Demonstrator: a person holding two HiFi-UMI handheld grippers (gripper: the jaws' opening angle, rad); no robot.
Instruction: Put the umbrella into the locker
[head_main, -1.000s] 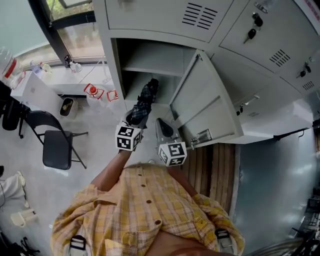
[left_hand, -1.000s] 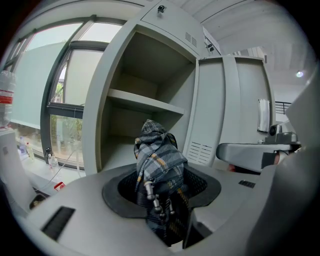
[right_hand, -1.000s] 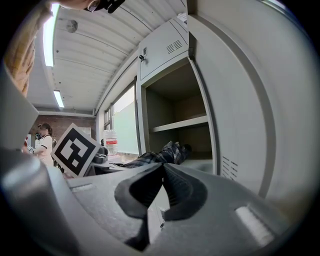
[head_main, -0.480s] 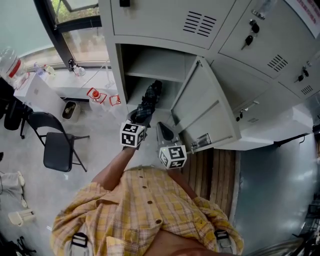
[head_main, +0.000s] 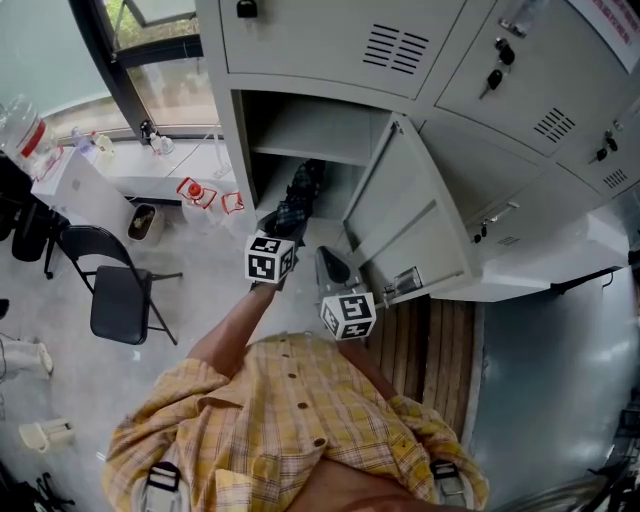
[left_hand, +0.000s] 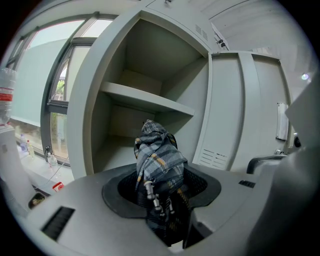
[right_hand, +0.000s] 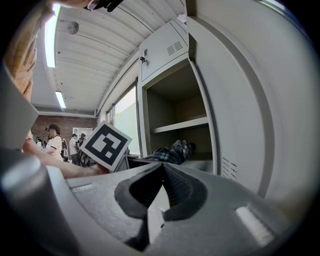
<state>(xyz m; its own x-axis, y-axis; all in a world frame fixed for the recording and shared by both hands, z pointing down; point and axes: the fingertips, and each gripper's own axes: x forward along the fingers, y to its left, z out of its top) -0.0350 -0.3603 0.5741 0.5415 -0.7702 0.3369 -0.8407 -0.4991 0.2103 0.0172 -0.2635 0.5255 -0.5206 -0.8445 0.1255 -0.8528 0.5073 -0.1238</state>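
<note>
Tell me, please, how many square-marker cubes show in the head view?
2. One cube rides on the left gripper by the umbrella; the other on the right gripper, near the open locker door. None appears hidden.

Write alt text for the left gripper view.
The left gripper is clamped on a folded plaid umbrella, whose tip points into the open grey locker, below its shelf. The door stands open at right; a window is at left.
</note>
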